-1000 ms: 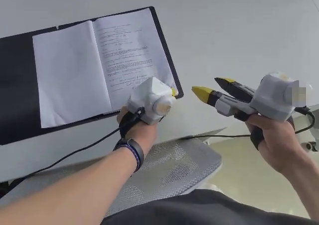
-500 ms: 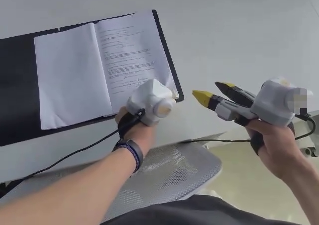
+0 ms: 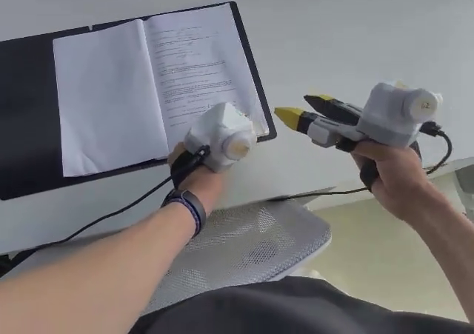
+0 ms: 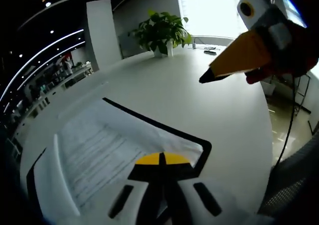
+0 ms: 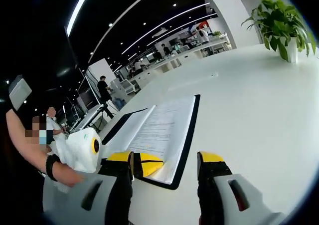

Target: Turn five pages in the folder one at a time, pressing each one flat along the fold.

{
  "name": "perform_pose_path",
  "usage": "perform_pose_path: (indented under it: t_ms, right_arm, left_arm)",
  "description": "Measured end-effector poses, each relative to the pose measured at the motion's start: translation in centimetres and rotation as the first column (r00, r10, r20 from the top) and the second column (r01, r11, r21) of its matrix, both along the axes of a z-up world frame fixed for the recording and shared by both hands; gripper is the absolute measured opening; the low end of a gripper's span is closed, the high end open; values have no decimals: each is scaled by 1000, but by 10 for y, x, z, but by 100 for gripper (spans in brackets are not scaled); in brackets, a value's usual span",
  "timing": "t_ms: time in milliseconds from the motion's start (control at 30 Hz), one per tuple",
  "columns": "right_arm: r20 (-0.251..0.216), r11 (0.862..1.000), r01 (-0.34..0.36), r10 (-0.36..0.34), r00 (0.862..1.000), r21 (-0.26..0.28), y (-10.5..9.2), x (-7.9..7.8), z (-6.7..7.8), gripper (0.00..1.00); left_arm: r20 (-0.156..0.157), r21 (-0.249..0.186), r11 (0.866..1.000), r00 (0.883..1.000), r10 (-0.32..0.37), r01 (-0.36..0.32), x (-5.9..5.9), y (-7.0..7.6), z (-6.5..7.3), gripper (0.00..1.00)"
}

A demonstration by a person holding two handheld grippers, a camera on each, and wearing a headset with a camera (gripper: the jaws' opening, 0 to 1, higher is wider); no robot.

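A black folder lies open on the white table, with a blank sheet on its left and a printed page on its right. My left gripper rests at the printed page's lower right corner. In the left gripper view its yellow tips are closed together, and the page edge lifts in a wave beside them. My right gripper hovers open just right of the folder's corner, with nothing between its fingers. It looks across the folder and the printed page toward the left gripper.
A grey mesh chair sits under my arms at the table's near edge. Cables trail from both grippers. A potted plant stands at the far end of the table. People stand far off in the room.
My right gripper has moved up and left, closer to the folder's right corner. The left gripper has stayed at the page corner.
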State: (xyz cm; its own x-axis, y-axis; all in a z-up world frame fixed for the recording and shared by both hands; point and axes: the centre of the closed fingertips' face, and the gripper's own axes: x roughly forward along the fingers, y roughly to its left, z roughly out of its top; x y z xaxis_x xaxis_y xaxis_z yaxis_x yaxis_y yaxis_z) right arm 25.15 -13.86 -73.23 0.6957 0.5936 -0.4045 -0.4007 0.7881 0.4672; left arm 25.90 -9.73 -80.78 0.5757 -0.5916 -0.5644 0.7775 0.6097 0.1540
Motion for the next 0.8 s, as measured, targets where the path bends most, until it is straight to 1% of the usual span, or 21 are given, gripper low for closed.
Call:
perform_pose_path:
  t_ms: [33, 100, 133, 167, 200, 233, 267, 300, 333, 367, 400, 433, 500, 533, 567, 633, 667, 700, 733, 767, 800]
  right_arm:
    - [2, 1000, -10, 10, 1000, 1, 3, 4, -1, 49]
    - [-4, 999, -39, 39, 999, -1, 13, 16, -5, 49]
    - [-5, 999, -51, 51, 999, -8, 16, 20, -6, 49]
    - [-3, 998, -66, 66, 998, -14, 19, 23, -6, 49]
    - [-3, 998, -69, 69, 998, -13, 20, 25, -5, 49]
    - [0, 997, -71, 71, 997, -10, 21, 27, -4, 49]
    - [4, 997, -71, 71, 997, -6, 21, 27, -3, 49]
    - [5, 997, -71, 71, 997, -4, 20, 26, -2, 50]
    - [7, 997, -71, 71, 997, -6, 19, 25, -1, 50]
    - [7, 997, -70, 70, 998, -13, 16, 23, -1, 50]
    - [7, 998, -64, 64, 998, -21, 11, 20, 0, 50]
    - [9, 998, -60, 60, 998, -23, 8, 17, 1, 50]
    - [13, 998, -48, 48, 999, -32, -2, 8, 3, 53]
    - [16, 998, -36, 37, 999, -44, -9, 2, 5, 53]
    - [15, 998, -31, 31, 999, -51, -13, -3, 5, 54]
    - [9, 997, -14, 15, 1000, -80, -24, -15, 4, 55]
    - [8, 998, 18, -17, 1000, -62, -30, -21, 6, 55]
    - [8, 998, 31, -31, 999, -51, -32, -22, 7, 55]
    - [5, 998, 61, -61, 998, -25, -34, -25, 9, 55]
    - [2, 996, 93, -93, 996, -9, -38, -30, 9, 55]
    - [-1, 994, 107, -107, 994, -3, -39, -35, 8, 55]
  left_arm:
    - [-17, -16, 1000, 1000, 11, -12, 1, 0, 0, 0]
    - [-16, -18, 1000, 1000, 9, -9, 2, 2, 0, 0]
    - [-33, -26, 999, 999, 24, -25, 3, 2, 0, 0]
    - [-39, -25, 999, 999, 25, -26, 3, 1, 0, 0]
    - [-75, -47, 997, 995, 59, -62, 4, 2, 1, 0]
    - [-100, -61, 995, 993, 68, -74, 4, 3, 1, 0]
    - [-122, -74, 994, 990, 77, -86, 5, 3, 1, 0]
    - [-118, -67, 996, 992, 50, -59, 5, 3, 2, 0]
    - [-121, -65, 996, 992, 47, -55, 4, 2, 2, 0]
    - [-134, -69, 995, 989, 59, -68, 4, 2, 2, 1]
    - [-146, -79, 994, 988, 57, -69, 2, 1, 3, 3]
    - [-163, -100, 993, 986, 38, -55, -2, -4, 3, 9]
    - [-143, -87, 996, 990, 1, -14, -7, -8, 4, 18]
    - [-145, -92, 996, 989, -4, -10, -9, -11, 3, 22]
    - [-148, -94, 996, 989, -7, -7, -9, -11, 3, 24]
    - [-152, -95, 995, 988, 5, -19, -5, -9, 4, 24]
    - [-148, -90, 996, 989, 7, -20, -3, -9, 3, 26]
    - [-143, -80, 996, 990, 19, -31, 0, -6, 3, 30]
    - [-150, -90, 995, 988, 25, -39, 1, -6, 3, 32]
    - [-148, -86, 996, 989, 19, -32, 1, -6, 3, 31]
    - [-143, -79, 997, 990, 13, -25, 2, -6, 2, 31]
